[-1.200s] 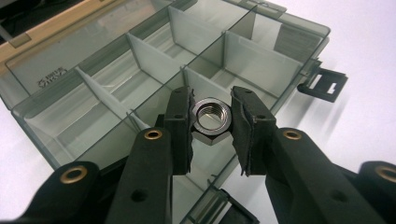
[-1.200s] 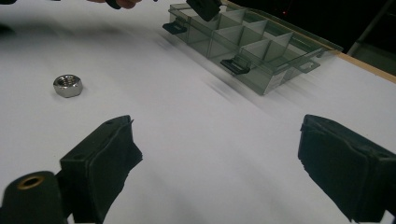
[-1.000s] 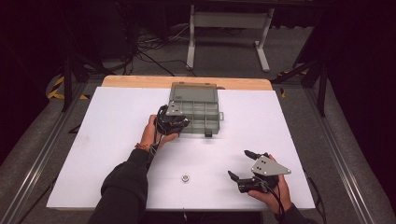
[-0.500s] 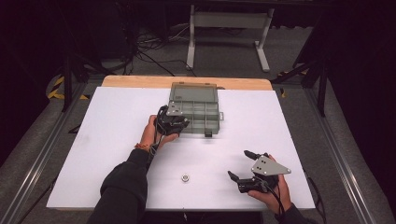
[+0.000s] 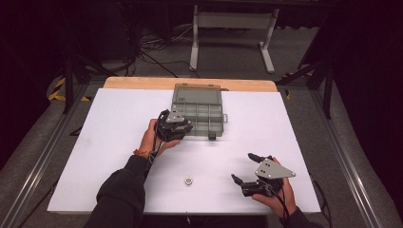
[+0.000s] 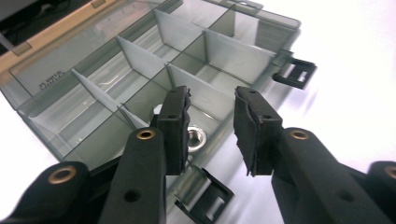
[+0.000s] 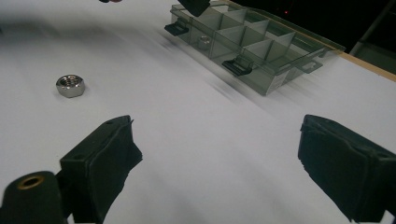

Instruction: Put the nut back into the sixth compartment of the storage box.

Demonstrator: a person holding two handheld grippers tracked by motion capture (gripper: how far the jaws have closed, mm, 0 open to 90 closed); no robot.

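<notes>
Tool (image 6: 210,135) (left) gapes empty over organizer box (image 6: 140,79).

I am wearing dark sleeves, an orange band at my left wrist, my left tongs (image 5: 177,126) showing black jaws with brass-ringed rivets, my right tongs (image 5: 247,167) carrying a grey three-cornered plate, black cable trailing

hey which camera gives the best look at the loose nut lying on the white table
The right gripper view: the loose nut lies close, with its six sides and threaded hole plain. The high view shows it as a small bright speck on the table, between the two forearms. A different nut sits inside the organizer box.
</notes>
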